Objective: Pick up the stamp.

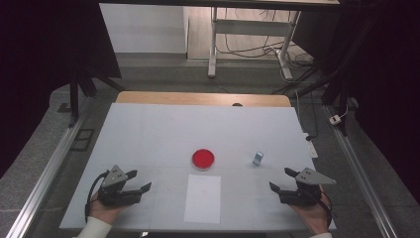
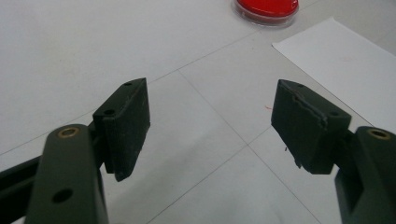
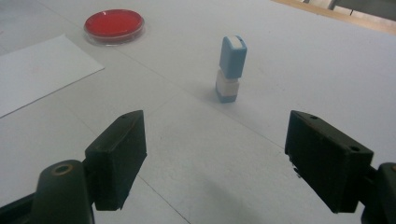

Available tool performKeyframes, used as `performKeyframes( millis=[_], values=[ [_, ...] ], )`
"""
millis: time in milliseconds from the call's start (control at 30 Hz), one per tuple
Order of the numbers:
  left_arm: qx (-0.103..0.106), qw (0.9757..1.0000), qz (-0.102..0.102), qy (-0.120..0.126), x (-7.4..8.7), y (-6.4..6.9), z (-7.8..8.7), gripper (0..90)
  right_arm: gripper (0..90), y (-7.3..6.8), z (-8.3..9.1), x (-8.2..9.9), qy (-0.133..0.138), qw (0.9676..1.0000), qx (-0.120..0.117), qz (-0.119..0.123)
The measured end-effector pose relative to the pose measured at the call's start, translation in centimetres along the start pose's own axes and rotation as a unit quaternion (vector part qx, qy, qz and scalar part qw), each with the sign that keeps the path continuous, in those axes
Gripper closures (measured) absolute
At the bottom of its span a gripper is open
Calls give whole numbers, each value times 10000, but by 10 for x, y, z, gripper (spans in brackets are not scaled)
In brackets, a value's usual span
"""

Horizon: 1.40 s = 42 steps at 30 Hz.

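A round red dish sits near the middle of the white table; it also lies at the top of the left gripper view as the red dish and at the upper left of the right gripper view as the red dish. A small blue and white stamp stands upright to its right, straight ahead of my right gripper as the stamp. A white paper sheet lies in front of the dish. My left gripper rests at the near left, open and holding nothing. At the near right my right gripper is open too.
The table's wooden far edge shows beyond the white top. Metal rails run along both sides of the floor. A desk frame with cables stands further back. The paper sheet lies to the right of the left jaws.
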<state>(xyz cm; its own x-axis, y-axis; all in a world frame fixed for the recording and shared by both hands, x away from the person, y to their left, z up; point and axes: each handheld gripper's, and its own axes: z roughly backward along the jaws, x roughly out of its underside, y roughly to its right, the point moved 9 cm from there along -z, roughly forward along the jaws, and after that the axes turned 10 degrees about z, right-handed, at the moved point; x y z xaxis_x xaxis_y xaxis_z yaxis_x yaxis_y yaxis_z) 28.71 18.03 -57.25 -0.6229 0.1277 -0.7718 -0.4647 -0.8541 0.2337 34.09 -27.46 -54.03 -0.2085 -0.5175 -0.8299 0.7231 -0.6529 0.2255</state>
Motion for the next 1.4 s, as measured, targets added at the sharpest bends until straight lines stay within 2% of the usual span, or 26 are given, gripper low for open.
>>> performKeyframes(
  millis=[167,633,867,1400],
  values=[
    [-8,10000,-51,21,0,2,0,279,201,-2,1,-3,103,9999,1,37],
    [23,9999,-102,27,-1,5,-1,279,237,-3,1,-5,38,10000,16,79],
    [10,9999,-106,74,-2,5,-1,280,255,-3,3,-8,93,9999,50,59],
    [37,9999,-120,40,-2,6,-5,281,282,5,0,-23,88,9998,168,15]
  ],
)
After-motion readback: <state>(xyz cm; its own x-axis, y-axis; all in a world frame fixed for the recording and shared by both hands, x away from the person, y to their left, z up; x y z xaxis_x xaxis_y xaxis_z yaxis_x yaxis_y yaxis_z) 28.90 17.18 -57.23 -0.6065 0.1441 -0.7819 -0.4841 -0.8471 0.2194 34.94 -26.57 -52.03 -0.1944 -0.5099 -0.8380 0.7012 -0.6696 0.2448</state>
